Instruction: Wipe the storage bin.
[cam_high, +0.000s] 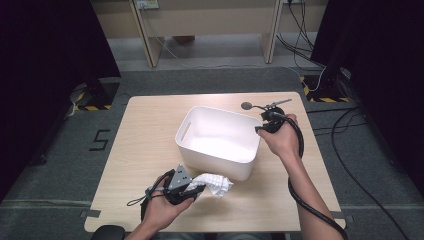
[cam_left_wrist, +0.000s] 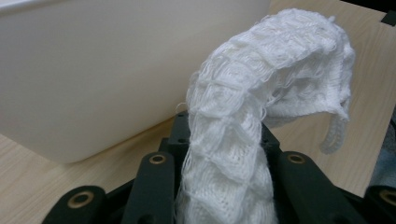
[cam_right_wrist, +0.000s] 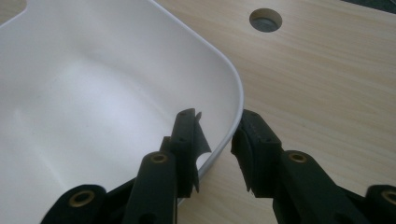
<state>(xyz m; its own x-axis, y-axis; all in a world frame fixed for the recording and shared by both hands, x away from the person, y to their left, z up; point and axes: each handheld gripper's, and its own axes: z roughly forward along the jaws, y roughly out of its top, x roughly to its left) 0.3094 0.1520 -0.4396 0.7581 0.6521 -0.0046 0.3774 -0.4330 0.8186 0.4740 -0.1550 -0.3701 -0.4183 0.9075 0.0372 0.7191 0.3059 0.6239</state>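
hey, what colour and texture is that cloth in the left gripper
White, with an open waffle-like knit; the cloth shows best in the left gripper view.

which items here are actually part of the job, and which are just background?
In play:
- white knit cloth, clamped in the left gripper
- white bin, its rim between the right gripper jaws, pads not pressing

Just there:
- round hole in the table
- floor cables

A bin (cam_high: 218, 141) stands at the centre of the table (cam_high: 145, 130); a cloth (cam_high: 214, 183) lies just beside it at six o'clock, and a hole (cam_high: 246, 105) in the tabletop sits at one o'clock.
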